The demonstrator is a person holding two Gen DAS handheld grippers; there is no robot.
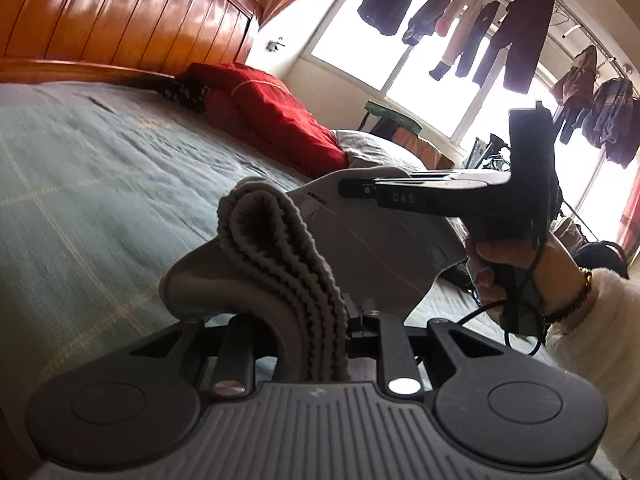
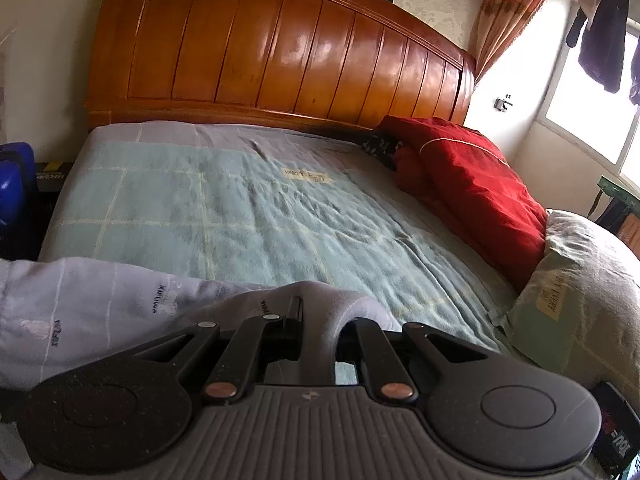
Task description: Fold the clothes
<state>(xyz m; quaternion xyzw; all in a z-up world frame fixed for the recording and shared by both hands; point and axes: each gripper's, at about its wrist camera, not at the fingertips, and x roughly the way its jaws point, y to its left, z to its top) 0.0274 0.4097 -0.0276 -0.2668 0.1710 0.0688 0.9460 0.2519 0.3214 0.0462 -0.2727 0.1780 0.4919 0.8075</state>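
A pale grey garment (image 1: 372, 240) with small printed words hangs stretched between both grippers above the bed. Its ribbed grey hem (image 1: 272, 248) is bunched in my left gripper (image 1: 320, 320), which is shut on it; cloth hides the fingertips. Across from it, a hand (image 1: 504, 276) in a white fuzzy sleeve holds my right gripper (image 1: 360, 191), whose jaws pinch the garment's other end. In the right wrist view the garment (image 2: 100, 304) trails off to the left, and my right gripper (image 2: 316, 320) is shut on a fold of it.
The bed's pale green checked blanket (image 2: 240, 208) lies flat below. A folded red quilt (image 2: 472, 188) and a pillow (image 2: 580, 280) sit on its right side, under the wooden headboard (image 2: 280, 48). Several clothes (image 1: 516, 40) hang at the window. A blue object (image 2: 12, 188) stands left of the bed.
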